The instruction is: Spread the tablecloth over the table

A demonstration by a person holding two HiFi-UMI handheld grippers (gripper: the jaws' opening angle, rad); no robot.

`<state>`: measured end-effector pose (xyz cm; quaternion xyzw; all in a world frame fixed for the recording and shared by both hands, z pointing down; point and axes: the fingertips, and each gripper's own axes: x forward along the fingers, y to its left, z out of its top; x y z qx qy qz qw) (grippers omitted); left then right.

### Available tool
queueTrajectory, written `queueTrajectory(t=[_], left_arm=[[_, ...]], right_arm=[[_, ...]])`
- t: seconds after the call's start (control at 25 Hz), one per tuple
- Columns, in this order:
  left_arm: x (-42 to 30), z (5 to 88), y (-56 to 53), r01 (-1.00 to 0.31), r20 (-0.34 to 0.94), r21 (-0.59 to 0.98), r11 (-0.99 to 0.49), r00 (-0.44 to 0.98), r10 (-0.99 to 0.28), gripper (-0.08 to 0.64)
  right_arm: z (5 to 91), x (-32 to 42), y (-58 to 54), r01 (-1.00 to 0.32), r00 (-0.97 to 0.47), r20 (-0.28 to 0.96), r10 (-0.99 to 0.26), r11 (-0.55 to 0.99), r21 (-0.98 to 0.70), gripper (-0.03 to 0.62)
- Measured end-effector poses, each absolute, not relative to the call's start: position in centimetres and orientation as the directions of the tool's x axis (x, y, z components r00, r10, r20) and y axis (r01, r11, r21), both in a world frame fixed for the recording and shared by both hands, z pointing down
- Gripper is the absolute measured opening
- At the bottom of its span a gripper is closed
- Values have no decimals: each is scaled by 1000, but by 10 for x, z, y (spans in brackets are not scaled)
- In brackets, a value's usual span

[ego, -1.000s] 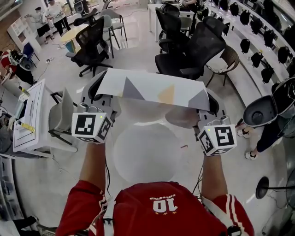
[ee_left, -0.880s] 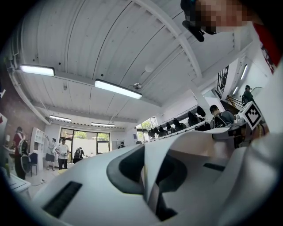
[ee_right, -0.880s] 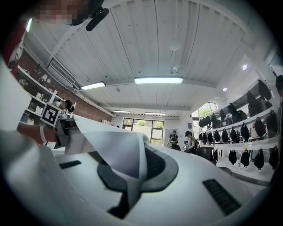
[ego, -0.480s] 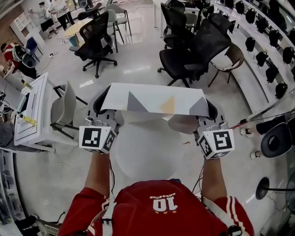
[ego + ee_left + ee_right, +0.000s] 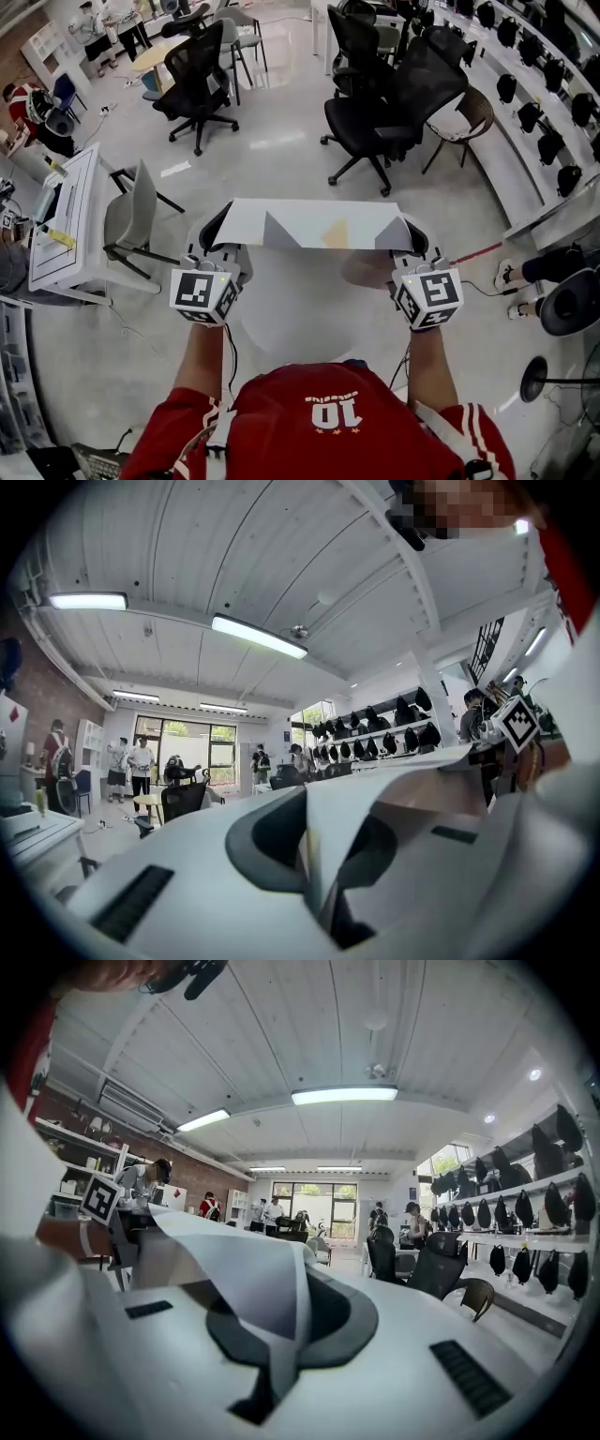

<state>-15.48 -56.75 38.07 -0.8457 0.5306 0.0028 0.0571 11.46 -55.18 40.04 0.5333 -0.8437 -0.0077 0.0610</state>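
The left gripper (image 5: 217,246) is clamped tight on the left end of the tablecloth (image 5: 314,223), which stretches between the two tools just above the far side of the round white table (image 5: 291,314). The right gripper (image 5: 411,246) pinches the other end just as tightly. The step looks like lowering the cloth; next it needs laying down evenly, both ends level

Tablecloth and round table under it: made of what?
Tablecloth: thin, stiff sheet, matte white with grey and tan patches. It holds a flat span and sharp folds, so likely coated fabric or plastic. Table: smooth white top, faint sheen, probably laminate or plastic.
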Motion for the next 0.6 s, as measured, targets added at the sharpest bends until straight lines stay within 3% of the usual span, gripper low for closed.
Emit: queueTrajectory(t=[0.4, 0.6], left_arm=[[-164, 414, -511, -865, 17, -120, -487, 489, -872, 9], [-170, 435, -493, -862, 47, -45, -505, 503, -863, 9]], right_arm=[[428, 107, -502, -896, -423, 174, -889, 439, 65, 15], [447, 102, -476, -902, -408, 218, -887, 428, 53, 15]])
